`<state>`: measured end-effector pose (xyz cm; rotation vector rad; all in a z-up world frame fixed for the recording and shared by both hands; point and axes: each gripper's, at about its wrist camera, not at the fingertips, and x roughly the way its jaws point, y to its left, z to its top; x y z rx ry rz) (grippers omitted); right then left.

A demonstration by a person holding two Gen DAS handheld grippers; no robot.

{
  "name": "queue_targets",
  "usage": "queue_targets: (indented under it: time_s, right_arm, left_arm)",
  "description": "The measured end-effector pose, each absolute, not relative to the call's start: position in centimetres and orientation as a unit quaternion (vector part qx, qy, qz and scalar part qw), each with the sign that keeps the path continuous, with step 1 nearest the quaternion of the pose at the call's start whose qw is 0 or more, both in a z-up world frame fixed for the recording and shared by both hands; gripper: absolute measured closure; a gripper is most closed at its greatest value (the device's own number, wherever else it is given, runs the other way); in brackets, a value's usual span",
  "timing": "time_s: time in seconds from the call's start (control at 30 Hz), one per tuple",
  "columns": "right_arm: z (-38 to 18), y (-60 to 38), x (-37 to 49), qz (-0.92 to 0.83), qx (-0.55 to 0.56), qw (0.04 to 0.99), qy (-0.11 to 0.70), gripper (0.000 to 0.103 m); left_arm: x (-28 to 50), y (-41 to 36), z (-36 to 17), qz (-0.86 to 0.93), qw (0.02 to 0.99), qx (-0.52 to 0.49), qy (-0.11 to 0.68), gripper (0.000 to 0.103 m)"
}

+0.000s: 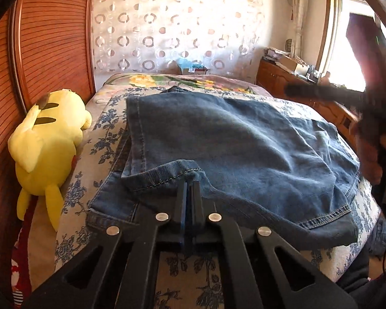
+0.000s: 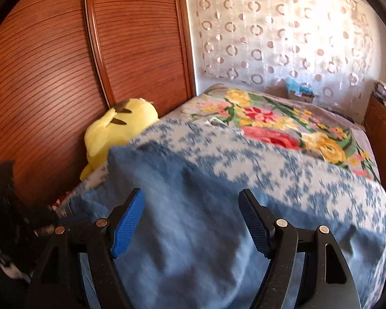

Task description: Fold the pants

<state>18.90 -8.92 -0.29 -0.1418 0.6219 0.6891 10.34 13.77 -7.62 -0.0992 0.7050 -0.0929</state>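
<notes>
Left tool (image 1: pixel 191 180) clamped tight on a hem of the jeans (image 1: pixel 234 139), fingers pressed together with the denim edge pinched at the tips. Jeans lying folded over on the bed (image 1: pixel 95 139), one leg end draped toward the near right corner, stitching showing along the cuff. Blue-flowered bedspread (image 1: pixel 108 118) underneath, a brighter floral blanket (image 2: pixel 275 126) farther up toward the wall. Right tool (image 2: pixel 191 200) spread wide, blue pads (image 2: pixel 130 221) well apart, hovering over the denim with nothing gripped; cloth blurred in that view, contact impossible to tell. From the left wrist view, right tool visible as a dark blurred shape at the far right edge, above the bed's side. Yellow plush toy (image 1: pixel 43 144) lying at the bed's left edge, against the wooden slatted door (image 2: pixel 64 64). Patterned curtain (image 1: pixel 172 25) behind the bed, wooden cabinet (image 1: pixel 283 77) off to the right.
</notes>
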Motion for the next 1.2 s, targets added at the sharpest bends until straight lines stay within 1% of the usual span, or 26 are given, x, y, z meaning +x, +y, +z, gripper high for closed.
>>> queue_targets:
  time_s: [0.37, 0.57, 0.73, 0.77, 0.83, 0.87, 0.9, 1.0, 1.2]
  right_arm:
    - [-2.9, -14.2, 15.1, 0.309, -0.064, 0.894, 0.317, 0.026]
    - [-3.1, -14.5, 14.5, 0.311, -0.06, 0.894, 0.318, 0.026]
    - [-3.7, -14.7, 13.8, 0.312, -0.066, 0.894, 0.315, 0.026]
    - [-3.9, -14.8, 13.7, 0.314, -0.066, 0.893, 0.315, 0.026]
    - [-4.1, -14.8, 13.5, 0.317, -0.067, 0.892, 0.317, 0.026]
    - [-4.2, -14.9, 13.5, 0.317, -0.067, 0.891, 0.317, 0.026]
    - [-4.2, -15.0, 13.6, 0.318, -0.066, 0.891, 0.317, 0.026]
    - [-4.2, -15.1, 13.4, 0.318, -0.064, 0.891, 0.316, 0.026]
    - [-4.9, -15.4, 12.8, 0.316, -0.06, 0.891, 0.319, 0.026]
  left_arm:
    - [6.9, 15.4, -7.3, -0.025, 0.94, -0.06, 0.335, 0.1]
    - [4.9, 16.7, -7.6, -0.003, 0.939, -0.066, 0.338, 0.1]
    - [4.5, 18.1, -6.6, 0.007, 0.941, -0.076, 0.33, 0.1]
    - [4.5, 18.2, -6.3, 0.008, 0.942, -0.077, 0.328, 0.098]
    - [4.8, 18.3, -5.8, 0.013, 0.943, -0.076, 0.323, 0.082]
    - [5.1, 18.4, -5.5, 0.014, 0.944, -0.074, 0.322, 0.079]
    - [5.3, 18.3, -5.4, 0.015, 0.944, -0.074, 0.322, 0.075]
    - [6.7, 17.9, -4.9, 0.005, 0.944, -0.081, 0.321, 0.06]
    - [9.5, 16.0, -5.4, 0.0, 0.939, -0.062, 0.338, 0.059]
